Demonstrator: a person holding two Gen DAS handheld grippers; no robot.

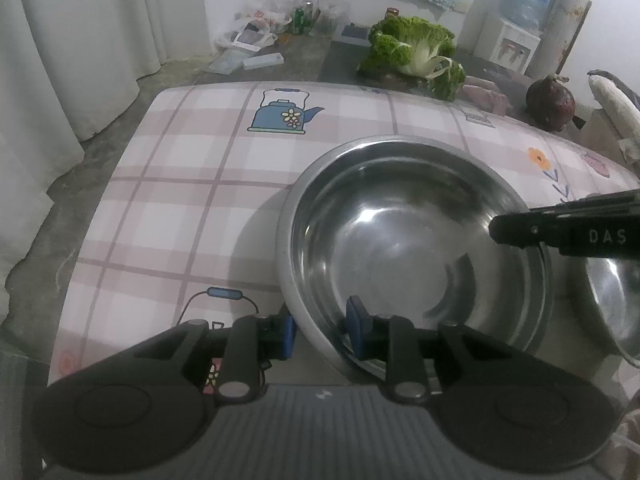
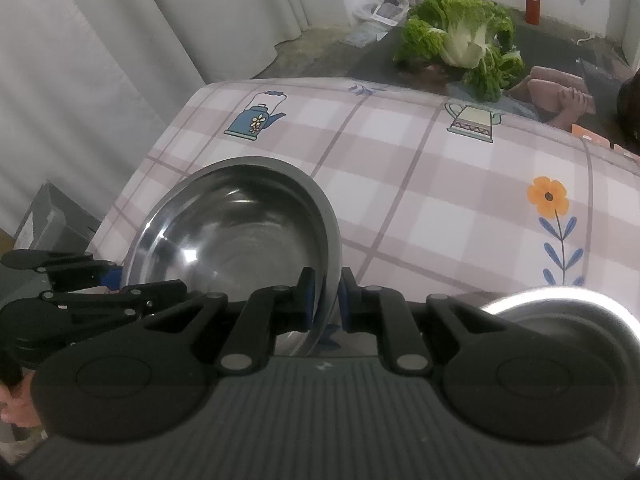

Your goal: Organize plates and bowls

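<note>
Left wrist view shows me the left gripper [image 1: 320,330] with its blue pads on both sides of the near rim of the large steel bowl [image 1: 416,248], one pad outside and one inside; a gap remains on the outer side, so I judge the jaws are a little open and not yet pressing. In the right wrist view the right gripper [image 2: 325,300] is closed tightly on the far-side rim of the same bowl [image 2: 236,224], and I think the bowl is tilted up from the checked tablecloth [image 2: 420,208] on that side. The risk I see is this: the bowl hangs mostly on one thin pinch at the edge, and polished steel is slippery, so it can swing or slide out and bang on the table. If I close the left jaws while the rim is not centred, the pad can push the bowl away instead of holding it. A second steel bowl [image 1: 616,300] sits just beside on the right, and a careless move could knock it. The large bowl is wide, shallow, shiny and empty.
</note>
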